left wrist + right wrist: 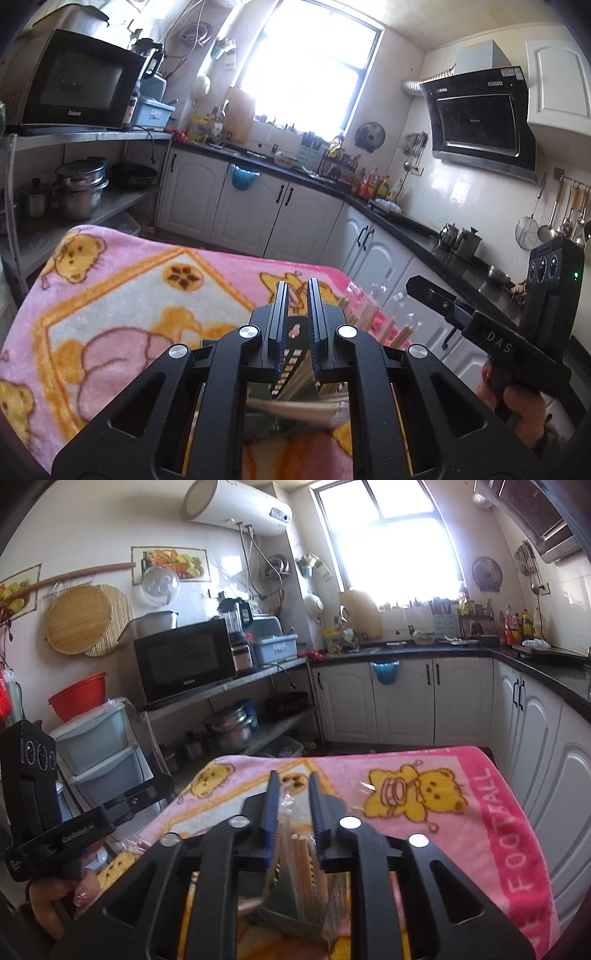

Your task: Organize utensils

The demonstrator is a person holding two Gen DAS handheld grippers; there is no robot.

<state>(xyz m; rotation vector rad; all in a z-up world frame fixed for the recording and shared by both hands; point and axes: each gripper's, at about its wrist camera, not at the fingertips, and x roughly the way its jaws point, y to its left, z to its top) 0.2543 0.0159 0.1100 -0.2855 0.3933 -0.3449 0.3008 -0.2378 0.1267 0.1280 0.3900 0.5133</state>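
My left gripper hovers over the pink bear blanket, jaws nearly closed with a narrow gap and nothing clearly between the tips. Below it lie wooden chopsticks and a black perforated holder. More chopsticks in clear plastic stick up to its right. My right gripper is shut on a clear plastic bag of chopsticks, held over the blanket. A grey utensil holder sits under it. The other gripper's body shows at the right.
Steel shelves with a microwave and pots stand on the left. White cabinets and a black counter run along the back and right. The blanket's far edge drops off to the floor.
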